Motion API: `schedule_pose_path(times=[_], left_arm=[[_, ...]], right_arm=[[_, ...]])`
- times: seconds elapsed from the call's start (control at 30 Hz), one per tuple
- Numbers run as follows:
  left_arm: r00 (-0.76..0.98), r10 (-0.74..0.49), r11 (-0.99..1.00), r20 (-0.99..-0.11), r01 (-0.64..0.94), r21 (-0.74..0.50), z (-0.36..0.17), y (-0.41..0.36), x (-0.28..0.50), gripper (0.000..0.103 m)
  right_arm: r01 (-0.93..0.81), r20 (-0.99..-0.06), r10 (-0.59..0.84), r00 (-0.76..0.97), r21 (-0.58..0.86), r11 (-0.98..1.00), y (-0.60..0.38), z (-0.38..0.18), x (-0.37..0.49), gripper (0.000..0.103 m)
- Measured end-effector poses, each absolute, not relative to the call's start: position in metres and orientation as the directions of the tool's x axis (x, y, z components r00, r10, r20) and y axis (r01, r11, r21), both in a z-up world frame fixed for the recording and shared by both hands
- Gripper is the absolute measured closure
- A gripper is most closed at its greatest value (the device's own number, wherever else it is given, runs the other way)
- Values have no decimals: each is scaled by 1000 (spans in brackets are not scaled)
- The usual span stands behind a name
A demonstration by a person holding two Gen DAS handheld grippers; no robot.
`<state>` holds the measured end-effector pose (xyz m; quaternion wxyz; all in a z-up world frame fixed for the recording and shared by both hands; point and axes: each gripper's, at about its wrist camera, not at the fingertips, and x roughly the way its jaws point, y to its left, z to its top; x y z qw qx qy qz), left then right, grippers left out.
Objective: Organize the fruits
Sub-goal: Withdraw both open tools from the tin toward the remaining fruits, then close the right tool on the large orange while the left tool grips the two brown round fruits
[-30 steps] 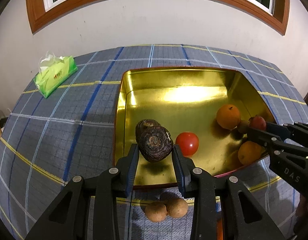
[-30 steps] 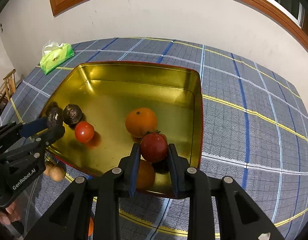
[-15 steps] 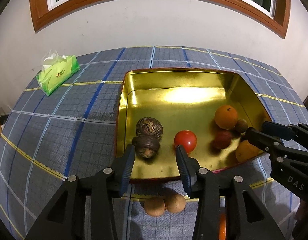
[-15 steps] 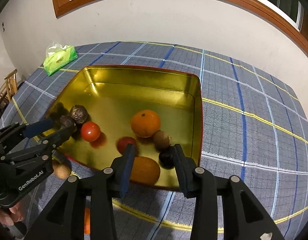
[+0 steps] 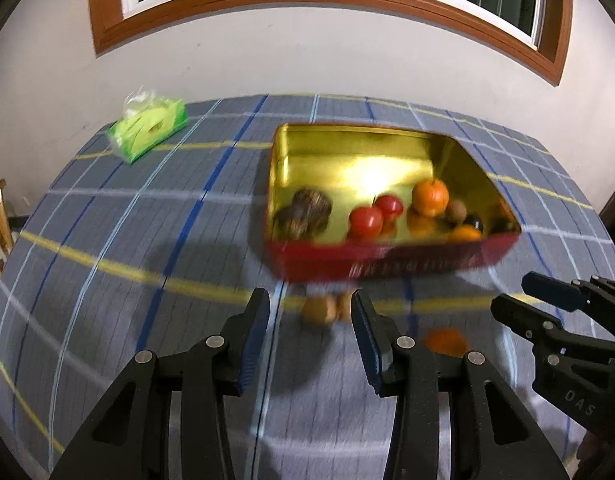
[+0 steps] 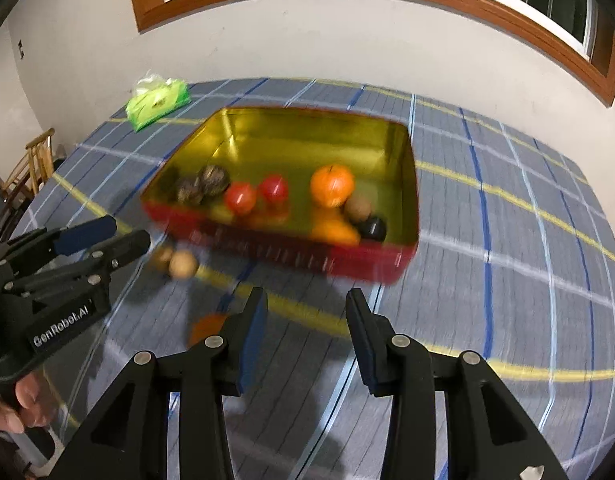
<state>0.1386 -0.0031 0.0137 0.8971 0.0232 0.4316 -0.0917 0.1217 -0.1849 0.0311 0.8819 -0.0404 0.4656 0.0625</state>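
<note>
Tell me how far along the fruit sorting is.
Mostly done: two dark wrinkled fruits, two red ones and the oranges sit in the gold tin. Both the left gripper and right gripper are empty. Left: two brown fruits and an orange one on the tablecloth.

Both wrist views downward, sharing tin [image 5: 387,268]

Right hand-held gripper [image 6: 303,316] at 6 o'clock, jaws apart and empty, gold-lined red tin [image 6: 403,168] at centre holding orange [image 6: 332,185] and two red fruits, left hand-held gripper [image 6: 117,232] at 9 o'clock, green tissue pack [image 6: 157,102] at 11 o'clock on checked worktop [image 6: 507,260]
</note>
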Motion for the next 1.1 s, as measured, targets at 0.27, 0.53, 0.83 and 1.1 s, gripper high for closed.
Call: schedule_pose_path(times=[0.27,0.53,0.83,1.1], left_arm=[[580,-101,992,-808,123,-36,-15,31,99,59],[574,-81,995,-815,94,-33,-23,49,87,59],[568,-85,995,-818,93,-39,-24,49,95,59],[567,-88,994,-819,103,-36,-25,40,102,59]], right_arm=[[-177,-851,98,515,6,984,-165,3,85,64],[-191,-856,99,507,1,982,-148,-10,89,64],[-200,-856,81,510,-26,980,-136,-13,109,59],[-200,-851,75,520,-37,979,-134,-14,116,64]])
